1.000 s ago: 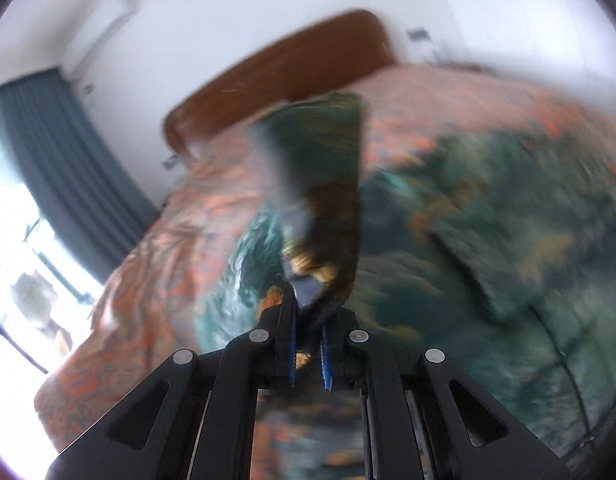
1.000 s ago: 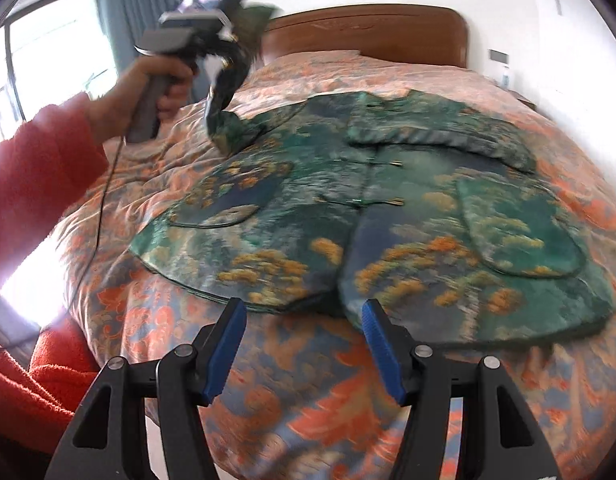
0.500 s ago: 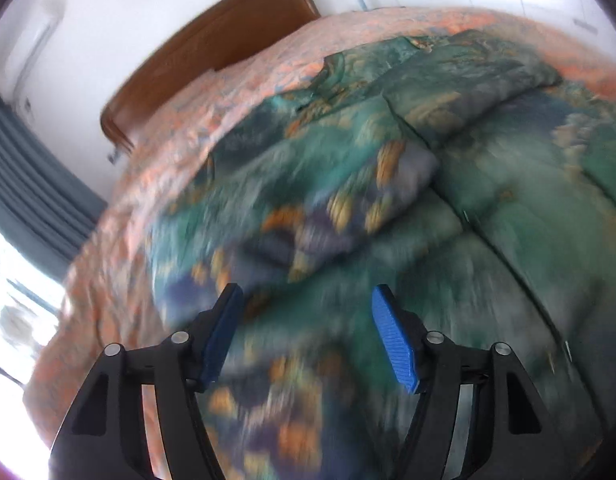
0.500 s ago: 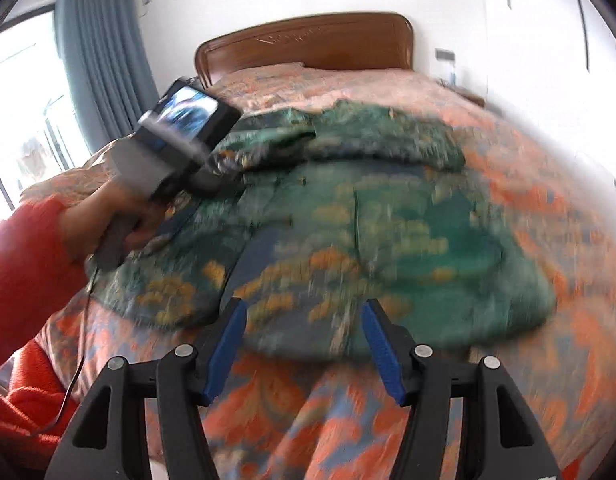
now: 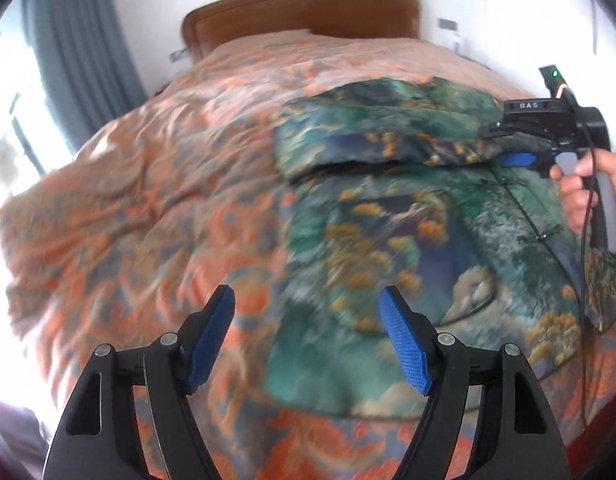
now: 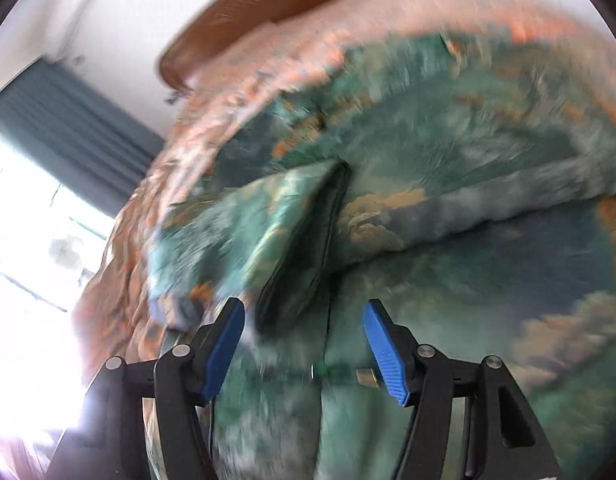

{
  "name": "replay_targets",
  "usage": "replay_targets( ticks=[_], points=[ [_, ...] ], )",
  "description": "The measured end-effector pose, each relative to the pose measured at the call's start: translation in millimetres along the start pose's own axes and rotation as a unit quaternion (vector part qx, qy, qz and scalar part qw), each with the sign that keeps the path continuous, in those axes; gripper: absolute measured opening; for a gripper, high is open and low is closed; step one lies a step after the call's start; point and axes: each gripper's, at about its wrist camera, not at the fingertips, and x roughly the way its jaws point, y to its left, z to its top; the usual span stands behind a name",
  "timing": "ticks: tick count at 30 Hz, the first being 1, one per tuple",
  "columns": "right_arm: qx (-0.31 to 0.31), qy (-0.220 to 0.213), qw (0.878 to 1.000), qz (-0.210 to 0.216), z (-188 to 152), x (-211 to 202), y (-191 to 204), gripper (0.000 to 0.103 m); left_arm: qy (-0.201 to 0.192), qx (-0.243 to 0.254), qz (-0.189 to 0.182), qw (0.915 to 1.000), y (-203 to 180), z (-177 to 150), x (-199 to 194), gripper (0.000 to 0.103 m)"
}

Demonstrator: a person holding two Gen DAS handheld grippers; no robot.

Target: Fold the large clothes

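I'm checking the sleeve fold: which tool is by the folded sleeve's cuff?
The right tool, open, right at the dark-lined cuff. The left tool, jaws opening and empty, hangs near the jacket's hem corner.

White letters "DAS" stand on the black body of the right gripper [image 5: 520, 159], at two o'clock; nothing else is readable.

Grippers: two, left gripper [image 5: 308, 340] and right gripper [image 6: 303, 344]
Garments: one green patterned jacket [image 5: 388, 248]
Beds: one bed [image 5: 167, 200]
Headboards: one [image 5: 308, 12]
Curtains: one [image 5: 83, 40]
Hands: one [image 5: 588, 192]
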Motion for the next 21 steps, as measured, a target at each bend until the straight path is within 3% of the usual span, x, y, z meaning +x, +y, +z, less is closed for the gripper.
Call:
replay_targets(
  ticks=[2, 4, 9, 12, 17, 21],
  points=[
    [0.013, 0.018, 1.0, 0.018, 3.6, 15.7, 6.1, 0.062, 0.002, -0.013, 0.002, 0.9999, 9.3, -7.3, 2.2, 0.077],
    [0.006, 0.025, 0.999, 0.023, 3.6, 18.2, 16.3, 0.02, 0.017, -0.021, 0.005, 0.9996, 18.2, -14.2, 6.5, 0.077],
    [-0.096, -0.056, 0.994, -0.016, 31.0, -16.5, 56.2, 0.02, 0.024, -0.036, -0.006, 0.999, 25.9, -18.7, 6.9, 0.077],
    [-0.132, -0.081, 0.986, -0.056, 46.1, -13.5, 59.6, 0.02, 0.016, -0.031, -0.008, 0.9994, 19.1, -13.7, 6.5, 0.077],
    [-0.142, -0.055, 0.98, -0.129, 44.9, 38.9, 38.2, 0.023, 0.03, -0.023, -0.006, 0.9993, 12.7, -6.3, 13.8, 0.077],
    [-0.124, -0.059, 0.981, -0.136, 37.9, 47.2, 25.1, 0.035, 0.044, -0.022, -0.017, 0.9987, 19.3, 6.1, 23.5, 0.083]
  ],
)
